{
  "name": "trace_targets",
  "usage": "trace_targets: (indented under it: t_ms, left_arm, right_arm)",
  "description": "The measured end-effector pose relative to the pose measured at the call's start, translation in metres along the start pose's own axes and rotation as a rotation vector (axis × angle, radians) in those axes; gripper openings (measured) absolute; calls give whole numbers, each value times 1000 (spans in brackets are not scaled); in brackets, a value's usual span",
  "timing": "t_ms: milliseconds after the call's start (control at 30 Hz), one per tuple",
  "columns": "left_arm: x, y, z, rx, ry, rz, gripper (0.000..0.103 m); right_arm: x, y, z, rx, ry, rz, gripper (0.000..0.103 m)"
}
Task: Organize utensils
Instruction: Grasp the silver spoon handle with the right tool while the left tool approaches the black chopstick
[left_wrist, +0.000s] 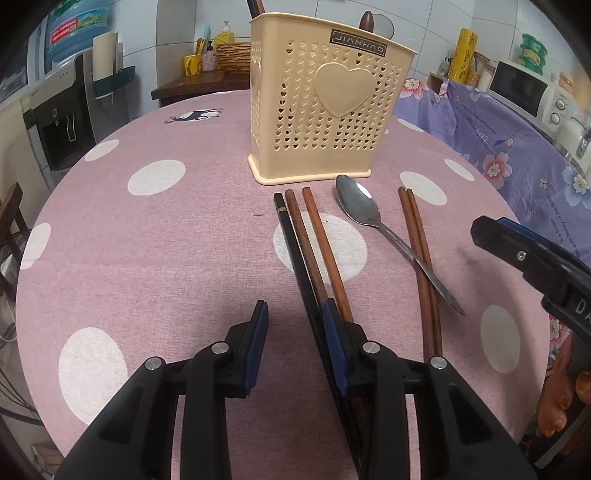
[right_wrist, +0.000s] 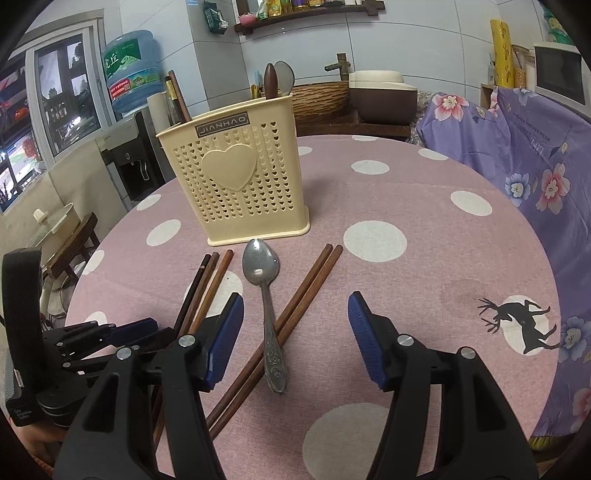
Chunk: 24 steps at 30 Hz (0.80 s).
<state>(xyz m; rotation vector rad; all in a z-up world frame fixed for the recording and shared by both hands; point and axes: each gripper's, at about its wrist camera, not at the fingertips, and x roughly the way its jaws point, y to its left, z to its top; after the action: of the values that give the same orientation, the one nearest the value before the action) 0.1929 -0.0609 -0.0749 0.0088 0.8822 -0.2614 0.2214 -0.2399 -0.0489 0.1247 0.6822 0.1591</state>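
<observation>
Fingers of both the left gripper (left_wrist: 295, 321) and right gripper (right_wrist: 295, 314) are spread, holding nothing. Some utensils already stand in the cream holder (right_wrist: 236, 192) at 12 o'clock. Five chopsticks (left_wrist: 314, 240) and a spoon (right_wrist: 264, 288) remain lying on the table (right_wrist: 424, 280) before it, so the job looks partly done.

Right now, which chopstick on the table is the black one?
The black chopstick is the leftmost of the group of three, with a thin pale band near its far tip. The other two beside it and the pair under the spoon are reddish-brown wood.
</observation>
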Motion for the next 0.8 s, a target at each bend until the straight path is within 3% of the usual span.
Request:
trace_targets:
  t_ms: [300,467,800]
  left_arm:
    - [-5,20,2,-24,4,33,32]
    - [-12,30,10,-70,-24,3,32]
    - [-14,39,17,-108,-41,-2,32]
  right_arm:
    - [4,-2,1,-11,20,-13,59]
    - [15,9,9,-48,45,16,59]
    - [81,40,27,-197,199,33,59]
